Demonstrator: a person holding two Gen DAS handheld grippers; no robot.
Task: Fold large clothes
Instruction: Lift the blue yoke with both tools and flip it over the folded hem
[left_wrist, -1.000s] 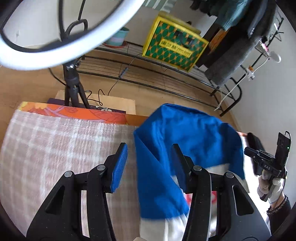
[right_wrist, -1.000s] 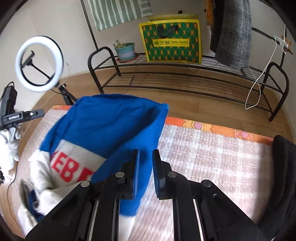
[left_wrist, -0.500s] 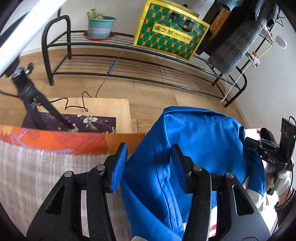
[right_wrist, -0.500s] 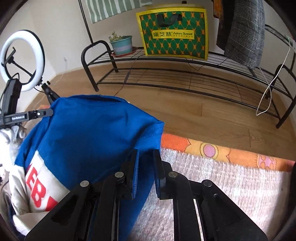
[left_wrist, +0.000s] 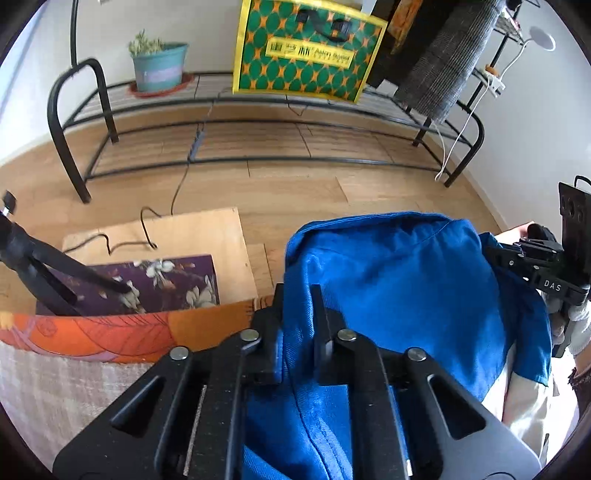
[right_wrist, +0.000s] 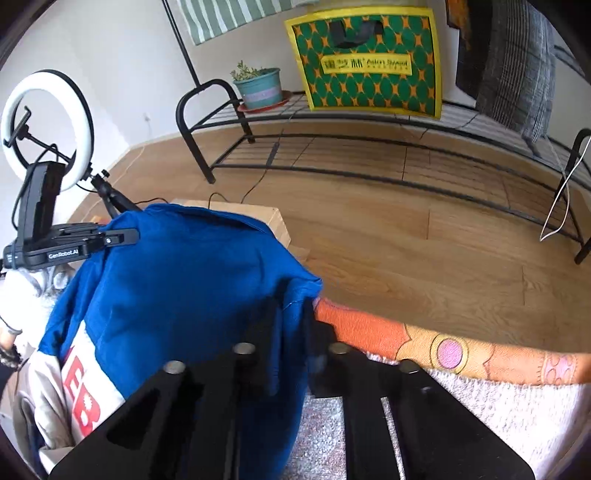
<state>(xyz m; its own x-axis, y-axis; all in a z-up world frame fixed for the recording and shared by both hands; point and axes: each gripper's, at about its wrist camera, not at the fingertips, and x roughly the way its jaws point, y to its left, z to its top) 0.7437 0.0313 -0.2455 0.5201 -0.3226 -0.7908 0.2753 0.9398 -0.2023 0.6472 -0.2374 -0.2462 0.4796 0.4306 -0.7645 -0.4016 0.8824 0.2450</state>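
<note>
Blue cotton twill makes up most of the large garment (left_wrist: 399, 280) — a blue-and-cream piece with red lettering on its cream band — and it hangs raised between the two tools, over the far edge of the worktop covered with a pale checked cloth (left_wrist: 55, 387) bordered in orange. The left gripper (left_wrist: 297, 328) is closing: its fingers stand narrow, with a fold of the blue fabric pinched between them. The right gripper (right_wrist: 291, 332) is closing too, its fingers narrow on the other blue corner (right_wrist: 295, 291), the cloth running down between them.

The relation that matters: the held edge runs side to side from one tool to the other, with each tool at one end of it, and the rest of the garment, cream part included, droops below and towards the person. So neither hand is nearer; both sit at the top edge, and the body of the garment lies beneath and behind the fingers. By my reading, the coming move is to carry that edge over or lay it flat on the worktop, and it calls for both hands travelling together so the edge stays level and taut.

As for containers, a green-and-yellow woven bag (right_wrist: 365, 59) and a teal pot with a small plant (right_wrist: 258, 88) stand on the black metal rack (right_wrist: 332, 155); what the bag holds cannot be seen.
</note>
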